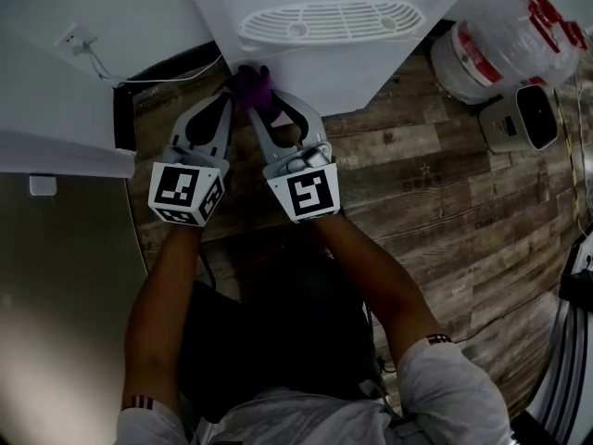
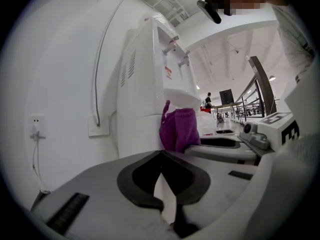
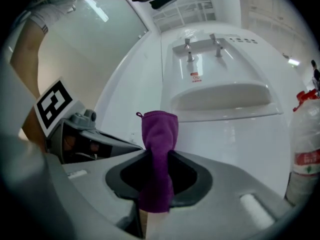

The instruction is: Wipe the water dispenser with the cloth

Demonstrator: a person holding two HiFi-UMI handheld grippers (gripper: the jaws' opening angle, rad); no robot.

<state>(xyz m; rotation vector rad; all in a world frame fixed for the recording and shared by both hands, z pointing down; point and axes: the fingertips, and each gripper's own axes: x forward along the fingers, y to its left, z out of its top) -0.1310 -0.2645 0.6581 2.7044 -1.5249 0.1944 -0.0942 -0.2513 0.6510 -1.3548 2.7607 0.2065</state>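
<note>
Now your right gripper [image 1: 265, 109] clamps the purple cloth [image 3: 159, 134], right at the water dispenser's [image 3: 220, 99] lower front. Your left gripper [image 2: 161, 155] sits beside it, jaws together, empty.

No wording can be read anywhere. On the water dispenser [image 3: 220, 134], a small red sticker [image 3: 194, 76] sits just below the taps, toward 12 o'clock in the right gripper view, its print too small to tell. At 3 o'clock, a bottle [image 3: 302, 129] carries a red label [image 3: 306, 160], also illegible. The cubes on the left gripper [image 1: 230, 100] and right gripper [image 1: 262, 100] bear only black-and-white square patterns.
</note>
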